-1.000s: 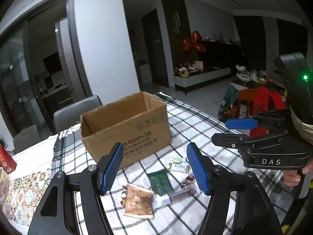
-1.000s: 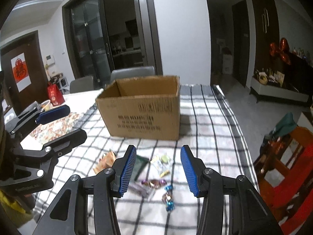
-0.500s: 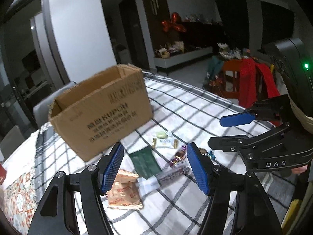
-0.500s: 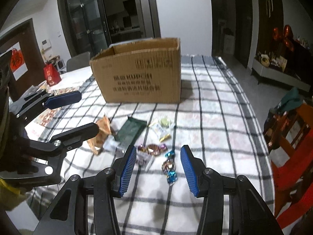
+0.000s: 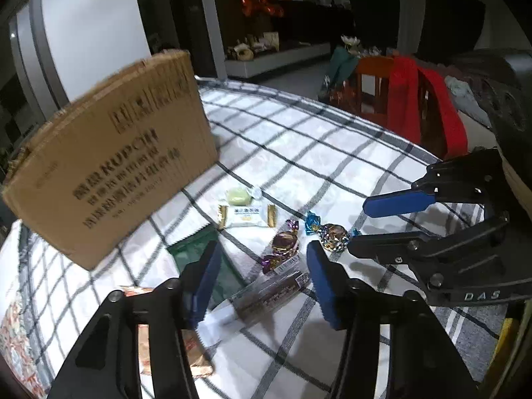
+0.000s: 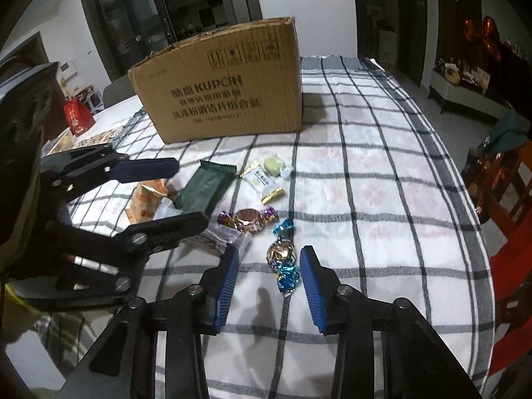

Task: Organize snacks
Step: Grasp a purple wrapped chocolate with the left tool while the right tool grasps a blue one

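Both grippers have come down toward the snacks since a sec ago; the cardboard box [image 6: 226, 79] now looks bigger and sits higher in both views, and the table w/ the checked cloth [image 6: 382, 199] fills most of each view.

The left gripper [image 5: 262, 286] now frames the long clear-wrapped bar [image 5: 269, 291]. Its jaws are closing, but the pads do not touch the bar yet, so nothing is gripped. The dark green packet [image 5: 202, 252] lies just beside its left finger, partly hidden.

The right gripper [image 6: 269, 289] frames the blue-foil candy [image 6: 282, 256]. Its jaws are closing too, and a gap remains on both sides, so nothing is held.

The other snacks lie loose between grippers and box: purple candy [image 6: 247, 221], white packet [image 6: 264, 181], green round sweet [image 6: 274, 165], orange packet [image 6: 148, 199].

My judgement: approach is almost done, each hand has picked its target, and the first grasp comes next; the box probably receives the snacks.
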The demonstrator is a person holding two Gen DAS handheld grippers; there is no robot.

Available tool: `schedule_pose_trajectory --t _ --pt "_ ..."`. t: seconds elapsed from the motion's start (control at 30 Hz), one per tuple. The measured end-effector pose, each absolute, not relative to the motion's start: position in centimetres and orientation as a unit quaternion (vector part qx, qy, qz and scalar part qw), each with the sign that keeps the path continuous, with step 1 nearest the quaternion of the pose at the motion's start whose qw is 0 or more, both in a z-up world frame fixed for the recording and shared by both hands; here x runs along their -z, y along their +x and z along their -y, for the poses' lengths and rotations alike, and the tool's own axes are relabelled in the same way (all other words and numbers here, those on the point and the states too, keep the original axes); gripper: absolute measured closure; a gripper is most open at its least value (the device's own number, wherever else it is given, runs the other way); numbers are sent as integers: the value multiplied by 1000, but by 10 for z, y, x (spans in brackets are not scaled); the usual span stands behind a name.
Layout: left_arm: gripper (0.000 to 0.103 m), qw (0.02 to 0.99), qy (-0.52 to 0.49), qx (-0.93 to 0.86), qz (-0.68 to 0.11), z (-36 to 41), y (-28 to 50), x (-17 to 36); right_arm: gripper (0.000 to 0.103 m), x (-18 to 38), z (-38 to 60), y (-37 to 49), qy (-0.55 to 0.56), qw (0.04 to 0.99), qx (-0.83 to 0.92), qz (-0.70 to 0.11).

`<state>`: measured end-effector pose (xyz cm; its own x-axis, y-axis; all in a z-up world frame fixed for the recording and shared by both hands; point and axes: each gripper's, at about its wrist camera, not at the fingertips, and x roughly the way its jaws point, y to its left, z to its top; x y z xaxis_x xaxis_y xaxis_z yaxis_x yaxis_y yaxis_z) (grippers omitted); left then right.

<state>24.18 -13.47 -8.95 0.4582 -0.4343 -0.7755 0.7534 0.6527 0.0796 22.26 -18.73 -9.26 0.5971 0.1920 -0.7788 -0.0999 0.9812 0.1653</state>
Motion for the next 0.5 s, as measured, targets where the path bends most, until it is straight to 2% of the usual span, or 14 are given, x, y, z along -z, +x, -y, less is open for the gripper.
schedule_pose_trajectory --t 0.13,0.23,0.43,0.5 --pt "55 818 204 370 -392 141 248 97 66 101 190 225 61 888 -81 -449" --pt "56 811 199 377 -401 147 253 102 71 105 191 227 63 887 -81 -451" --pt "60 798 191 385 -421 155 260 113 71 111 190 232 69 884 -83 -454" --pt "65 795 192 385 -427 157 261 117 73 112 189 233 67 885 -83 -454"
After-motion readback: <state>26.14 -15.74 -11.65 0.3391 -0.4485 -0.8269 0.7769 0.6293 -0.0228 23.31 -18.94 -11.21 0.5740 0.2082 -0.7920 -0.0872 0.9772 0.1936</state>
